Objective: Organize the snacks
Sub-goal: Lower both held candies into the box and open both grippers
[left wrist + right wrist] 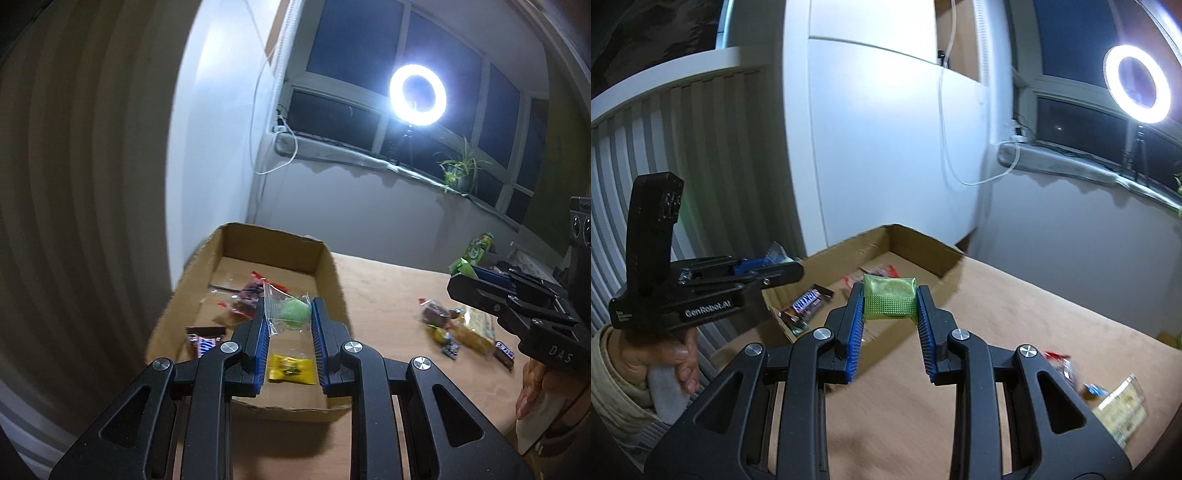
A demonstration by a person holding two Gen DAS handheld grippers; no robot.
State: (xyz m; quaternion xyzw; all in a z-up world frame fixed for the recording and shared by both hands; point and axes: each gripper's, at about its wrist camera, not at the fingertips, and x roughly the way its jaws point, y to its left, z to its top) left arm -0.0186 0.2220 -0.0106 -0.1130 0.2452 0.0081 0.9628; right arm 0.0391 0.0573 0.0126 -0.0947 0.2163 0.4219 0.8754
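Observation:
My left gripper (289, 314) is shut on a clear wrapper with a green candy (291, 312), held above the open cardboard box (328, 266). Inside the box lie a yellow candy (291, 370), a red-wrapped sweet (245, 295) and a dark chocolate bar (205, 338). My right gripper (890, 301) is shut on a green snack packet (889, 295), over the table just short of the cardboard box (923, 245). The left gripper (775, 267) shows at the left of the right wrist view, and the right gripper (476, 275) at the right of the left wrist view.
A pile of loose snacks (461, 328) lies on the wooden table (388, 295) right of the box, with a green bottle (480, 245) behind. More wrapped snacks (1115, 402) lie at the right. A ring light (417, 90) and a plant (460, 170) stand by the window.

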